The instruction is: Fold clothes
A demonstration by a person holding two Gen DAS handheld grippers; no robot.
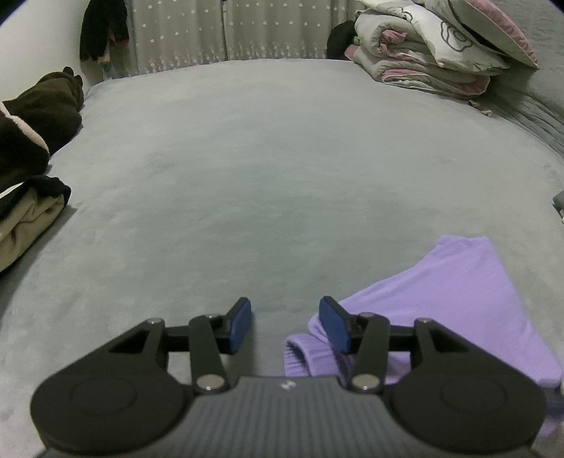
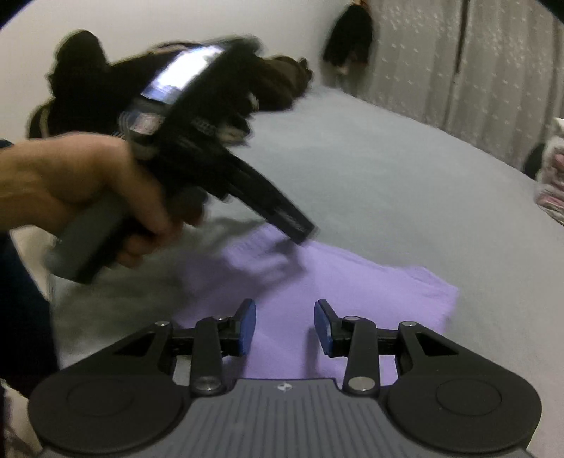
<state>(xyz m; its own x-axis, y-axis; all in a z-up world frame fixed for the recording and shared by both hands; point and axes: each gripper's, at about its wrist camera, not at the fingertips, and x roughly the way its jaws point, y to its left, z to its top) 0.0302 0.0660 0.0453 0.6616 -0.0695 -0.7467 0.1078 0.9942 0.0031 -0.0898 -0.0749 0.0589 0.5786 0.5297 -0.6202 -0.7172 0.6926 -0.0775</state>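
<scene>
A folded lilac garment (image 1: 454, 303) lies on the grey bed, at the lower right of the left wrist view; its ribbed cuff (image 1: 303, 359) shows by the right finger. My left gripper (image 1: 285, 326) is open, hovering at the garment's left edge with nothing between its blue pads. In the right wrist view the same lilac garment (image 2: 352, 285) spreads under my right gripper (image 2: 284, 327), which is open and empty above it. The left gripper (image 2: 299, 232), blurred and held by a hand (image 2: 70, 183), points down at the garment's far edge.
The grey bed cover (image 1: 264, 169) stretches ahead. Dark brown and beige clothes (image 1: 31, 141) pile at the left edge. A folded quilt with pillows (image 1: 433, 45) sits at the far right. Star-patterned curtains (image 1: 211, 31) hang behind, with a dark garment (image 1: 102, 28) beside them.
</scene>
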